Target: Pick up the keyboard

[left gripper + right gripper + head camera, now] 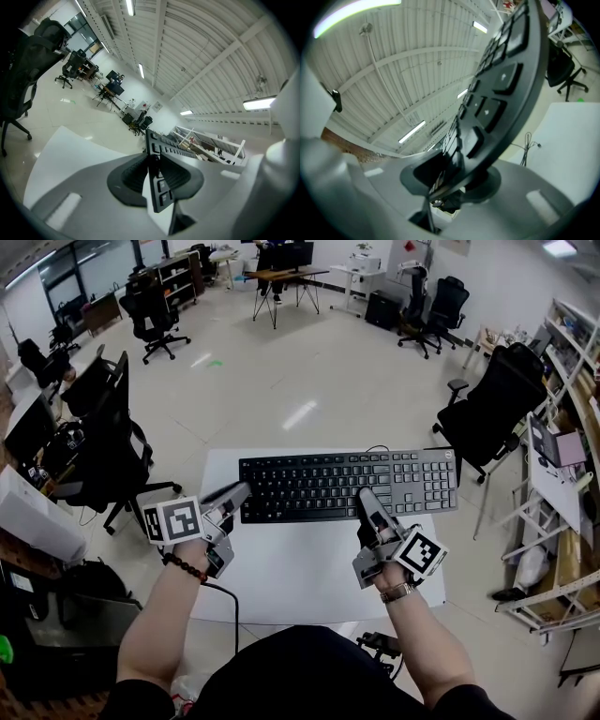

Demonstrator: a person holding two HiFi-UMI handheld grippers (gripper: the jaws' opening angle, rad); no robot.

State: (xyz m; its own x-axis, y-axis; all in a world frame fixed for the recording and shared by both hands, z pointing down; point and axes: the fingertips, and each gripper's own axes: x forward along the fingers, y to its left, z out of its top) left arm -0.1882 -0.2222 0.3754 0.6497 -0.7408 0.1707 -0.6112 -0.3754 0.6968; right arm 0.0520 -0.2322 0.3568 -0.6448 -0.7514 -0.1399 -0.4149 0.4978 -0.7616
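An open office with a pale floor and black office chairs (155, 310) lies around a white table (281, 577), directly below both grippers. The keyboard (337, 482) hangs between them, held level and, by the look of it, clear of the tabletop, so the pick-up seems to be in its carrying stage, with the lift itself about done.

The left gripper (239, 495) has its jaws at a narrow gap, clamped on the keyboard's left end, which runs edge-on between its ribbed pads (133, 176). The right gripper (367, 501) is likewise pinched on the near edge, toward the number-pad side; in its own view the keyboard (506, 79) sweeps up and away from the jaws.

Next, I judge, both hands need to keep even height and steady grip so the board doesn't twist or slip.
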